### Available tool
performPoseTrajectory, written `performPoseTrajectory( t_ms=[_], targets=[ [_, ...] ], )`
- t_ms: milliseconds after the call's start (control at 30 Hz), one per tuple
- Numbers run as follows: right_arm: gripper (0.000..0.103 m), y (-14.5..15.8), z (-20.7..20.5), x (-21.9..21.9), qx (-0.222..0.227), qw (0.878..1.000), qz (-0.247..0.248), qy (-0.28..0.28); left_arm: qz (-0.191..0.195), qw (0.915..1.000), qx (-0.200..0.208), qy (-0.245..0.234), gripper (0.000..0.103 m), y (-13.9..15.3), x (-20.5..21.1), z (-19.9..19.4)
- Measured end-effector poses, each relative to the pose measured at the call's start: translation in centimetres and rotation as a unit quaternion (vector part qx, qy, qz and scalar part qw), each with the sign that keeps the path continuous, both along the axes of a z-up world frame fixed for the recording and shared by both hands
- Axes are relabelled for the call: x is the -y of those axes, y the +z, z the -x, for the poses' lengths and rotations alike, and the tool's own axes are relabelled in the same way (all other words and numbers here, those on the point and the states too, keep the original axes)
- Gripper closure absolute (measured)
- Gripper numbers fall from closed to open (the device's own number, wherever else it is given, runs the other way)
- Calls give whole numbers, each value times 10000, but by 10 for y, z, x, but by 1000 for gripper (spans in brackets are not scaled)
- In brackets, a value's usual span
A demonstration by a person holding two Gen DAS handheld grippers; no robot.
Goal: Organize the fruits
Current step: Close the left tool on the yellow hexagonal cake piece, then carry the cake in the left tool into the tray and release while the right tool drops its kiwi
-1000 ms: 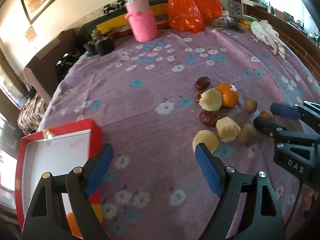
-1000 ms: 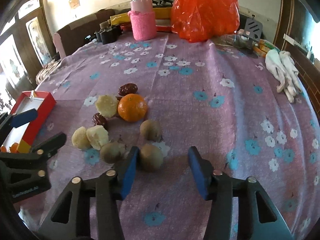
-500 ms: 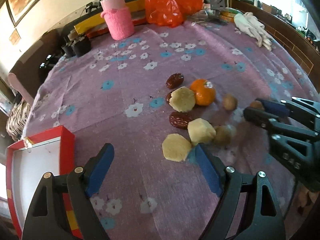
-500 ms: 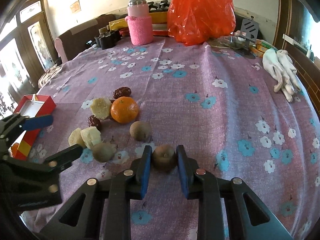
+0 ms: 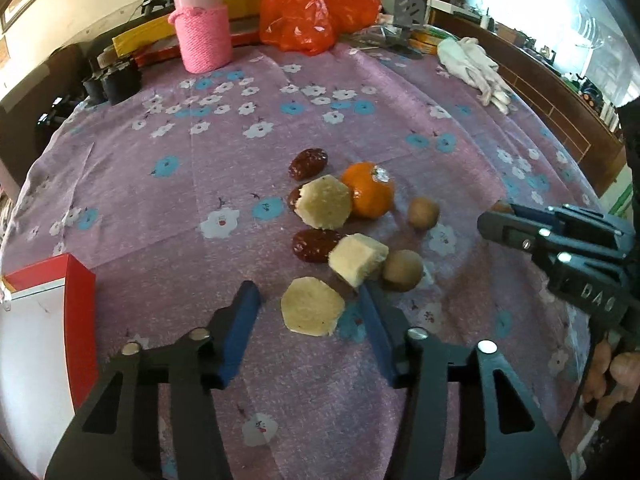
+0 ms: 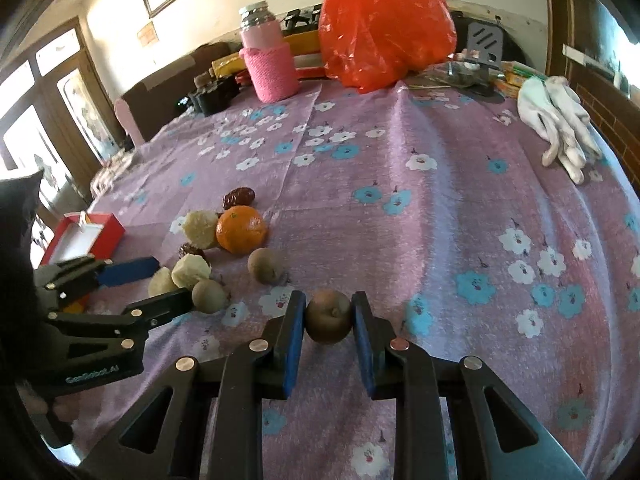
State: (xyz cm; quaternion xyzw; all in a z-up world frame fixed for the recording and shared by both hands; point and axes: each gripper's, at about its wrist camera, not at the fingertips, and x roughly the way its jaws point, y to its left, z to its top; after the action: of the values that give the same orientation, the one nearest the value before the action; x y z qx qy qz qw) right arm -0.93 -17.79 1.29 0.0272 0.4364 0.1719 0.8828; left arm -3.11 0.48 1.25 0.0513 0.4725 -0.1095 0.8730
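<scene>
A pile of fruit lies on the purple flowered cloth: an orange (image 5: 370, 194), two dark red dates (image 5: 308, 164), pale yellow peeled pieces (image 5: 324, 202) and small brown round fruits (image 5: 402, 271). My left gripper (image 5: 309, 296) straddles the nearest pale hexagonal piece (image 5: 312, 312). Its jaws are closing, with a gap still showing at the left pad (image 5: 240, 316). My right gripper (image 6: 329, 300) is shut on a brown round fruit (image 6: 329, 316), to the right of the pile. A red box (image 5: 80, 312) with a white inside stands at the left.
At the far edge stand a pink knit-sleeved flask (image 5: 204, 36), an orange plastic bag (image 5: 320, 4) and small black pots (image 5: 116, 84). White gloves (image 5: 476, 68) lie at the back right. A wooden bench runs along the right side.
My left gripper swung from the red box toward the pile and narrowed around the pale piece. My right gripper closed on the brown fruit and shifted a little with it.
</scene>
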Motion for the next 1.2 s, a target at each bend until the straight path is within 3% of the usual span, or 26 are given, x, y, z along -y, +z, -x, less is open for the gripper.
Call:
performPoseTrajectory(
  t_ms=[100,433,700,967,1200],
  targets=[
    [79,6,5,7,-14,9998,-218,-32,56,10000,23,-31,74,1,1,4],
    [79,18,22,9,49,9994,-329,-59,210,9997,17,91,75,6,-7,13],
    [79,33,37,-20,172,9986,-373,322,244,9975,478,464,75,38,-34,58],
    [79,49,67,-102,329,9907,-329,1280,245,9875,1007,1188,74,72,-105,127],
    [80,61,104,-196,652,9711,-236,2284,-5,9714,1159,2071,74,71,-182,163]
  ],
)
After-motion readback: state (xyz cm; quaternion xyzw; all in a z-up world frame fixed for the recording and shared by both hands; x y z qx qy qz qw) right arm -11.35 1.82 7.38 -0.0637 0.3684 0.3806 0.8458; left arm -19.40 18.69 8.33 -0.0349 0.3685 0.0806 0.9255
